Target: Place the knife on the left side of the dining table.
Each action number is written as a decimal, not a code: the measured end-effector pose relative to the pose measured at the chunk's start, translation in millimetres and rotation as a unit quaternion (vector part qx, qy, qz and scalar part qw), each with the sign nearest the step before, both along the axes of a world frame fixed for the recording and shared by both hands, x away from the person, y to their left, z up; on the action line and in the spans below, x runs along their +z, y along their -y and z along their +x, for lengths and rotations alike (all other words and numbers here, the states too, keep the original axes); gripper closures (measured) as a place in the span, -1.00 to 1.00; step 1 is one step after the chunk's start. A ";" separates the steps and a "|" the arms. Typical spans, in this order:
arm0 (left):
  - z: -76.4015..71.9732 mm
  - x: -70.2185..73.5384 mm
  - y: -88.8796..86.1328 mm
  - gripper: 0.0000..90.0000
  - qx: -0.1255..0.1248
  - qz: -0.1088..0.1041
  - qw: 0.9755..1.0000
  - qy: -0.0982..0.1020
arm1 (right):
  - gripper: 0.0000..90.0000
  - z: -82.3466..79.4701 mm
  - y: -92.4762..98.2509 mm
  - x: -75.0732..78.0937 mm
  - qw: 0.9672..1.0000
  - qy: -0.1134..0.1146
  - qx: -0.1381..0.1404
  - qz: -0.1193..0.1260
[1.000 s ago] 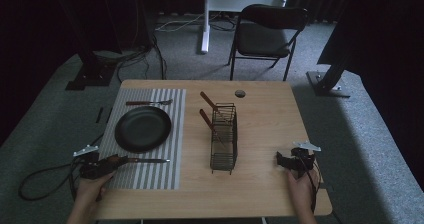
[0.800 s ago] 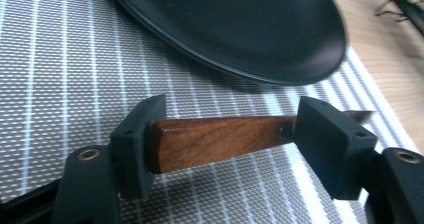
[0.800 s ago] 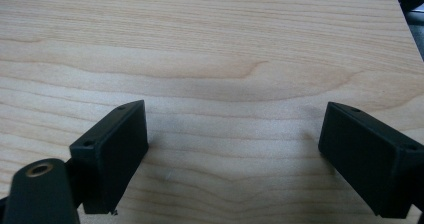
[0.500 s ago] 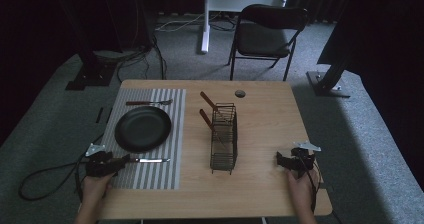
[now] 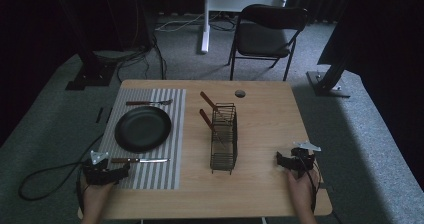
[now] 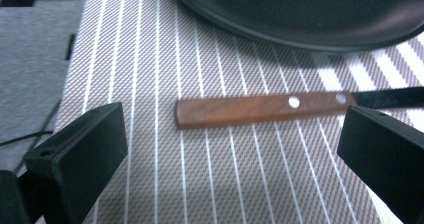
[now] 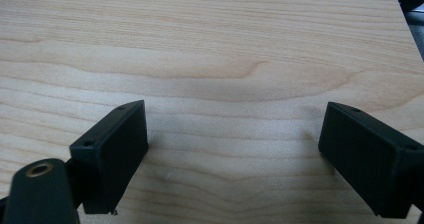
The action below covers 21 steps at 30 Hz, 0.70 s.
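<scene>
Wooden tabletop (image 5: 270,134) carried a striped placemat (image 5: 175,134) in the high view, with a black plate (image 5: 143,128) on it. Beyond the plate lay a fork (image 5: 148,102); on the plate's near side lay a wood-handled knife (image 5: 139,160). A wire rack (image 5: 224,136) stood to the plate's right, two wooden handles (image 5: 206,100) poking from its far end. The left gripper (image 5: 120,170) sat just short of the knife's handle, and the right gripper (image 5: 280,160) rested well right of the rack.

The left gripper view added detail: its jaws were spread wide, grasping nothing, with the knife's riveted handle (image 6: 262,108) lying crosswise beyond them, below the plate's rim (image 6: 300,24).

The right gripper view showed its jaws likewise parted over bare wood grain (image 7: 225,59).
</scene>
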<state>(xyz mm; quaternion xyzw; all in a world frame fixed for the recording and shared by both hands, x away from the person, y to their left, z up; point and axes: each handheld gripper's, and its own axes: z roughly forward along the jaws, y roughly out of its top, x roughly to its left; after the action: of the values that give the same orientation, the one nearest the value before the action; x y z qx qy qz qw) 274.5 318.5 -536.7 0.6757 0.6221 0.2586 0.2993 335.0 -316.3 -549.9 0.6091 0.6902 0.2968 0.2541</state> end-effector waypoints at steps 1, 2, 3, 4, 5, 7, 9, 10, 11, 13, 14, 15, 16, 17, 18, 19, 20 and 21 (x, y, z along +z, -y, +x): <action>-3.0 0.1 0.9 -1.00 0.000 0.002 1.000 0.000 | -0.75 0.0 0.0 0.0 1.000 0.000 0.000 0.000; -4.4 0.0 1.7 -1.00 -0.001 0.001 1.000 0.001 | -0.75 0.0 -0.1 0.0 1.000 0.000 0.000 0.000; -6.0 -0.3 3.1 -1.00 -0.002 0.005 1.000 -0.001 | -0.75 0.0 0.0 0.0 1.000 0.000 0.000 0.000; -7.6 -0.6 4.2 -1.00 -0.006 0.006 1.000 -0.004 | -0.75 0.0 0.0 0.0 1.000 0.000 0.000 0.000; -10.0 -1.2 5.5 -1.00 -0.010 0.005 1.000 -0.003 | -0.75 0.0 0.0 0.0 1.000 0.000 0.000 0.000; -13.1 -3.1 7.2 -0.99 -0.008 0.009 1.000 -0.006 | -0.75 0.0 0.0 0.0 1.000 0.000 0.000 0.000; -17.1 -4.9 8.0 -0.99 -0.006 0.006 1.000 -0.008 | -0.75 0.0 0.0 0.0 1.000 0.000 0.000 0.000; -18.5 -5.6 8.3 -1.00 -0.004 0.005 1.000 -0.007 | -0.75 0.0 0.0 0.0 1.000 0.000 0.000 0.000; -20.0 -5.8 8.1 -0.99 -0.001 0.002 1.000 -0.004 | -0.75 0.0 0.0 0.0 1.000 0.000 0.000 0.000; -21.0 -5.8 7.5 -0.99 0.002 -0.001 1.000 -0.004 | -0.75 0.0 0.0 0.0 1.000 0.000 0.000 0.000; -21.0 -5.8 7.5 -0.99 0.002 -0.001 1.000 -0.004 | -0.75 0.0 0.0 0.0 1.000 0.000 0.000 0.000; -22.6 -6.3 5.9 -0.99 0.009 0.005 1.000 -0.003 | -0.75 0.0 0.0 0.0 1.000 0.000 0.000 0.000; -22.8 -6.8 5.3 -0.99 0.010 0.007 1.000 -0.003 | -0.75 0.0 0.0 0.0 1.000 0.000 0.000 0.000; -22.7 -7.4 5.1 -0.99 0.013 0.008 1.000 -0.003 | -0.75 0.0 0.0 0.0 1.000 0.000 0.000 0.000; -22.7 -7.4 5.1 -0.99 0.013 0.008 1.000 -0.003 | -0.75 0.0 0.0 0.0 1.000 0.000 0.000 0.000; -22.9 -7.9 4.8 -0.99 0.015 0.007 1.000 -0.001 | -0.75 0.0 0.0 0.0 1.000 0.000 0.000 0.000; -22.9 -7.9 4.8 -0.99 0.015 0.007 1.000 -0.001 | -0.75 0.0 0.0 0.0 1.000 0.000 0.000 0.000; -23.1 -8.1 4.5 -0.99 0.023 0.006 1.000 0.000 | -0.75 0.0 0.0 0.0 1.000 0.000 0.000 0.000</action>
<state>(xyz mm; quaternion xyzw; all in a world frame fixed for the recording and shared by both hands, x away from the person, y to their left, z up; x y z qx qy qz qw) 251.5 314.0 -544.8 0.6628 0.6360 0.2691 0.2896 335.0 -316.3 -549.9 0.6093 0.6900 0.2970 0.2539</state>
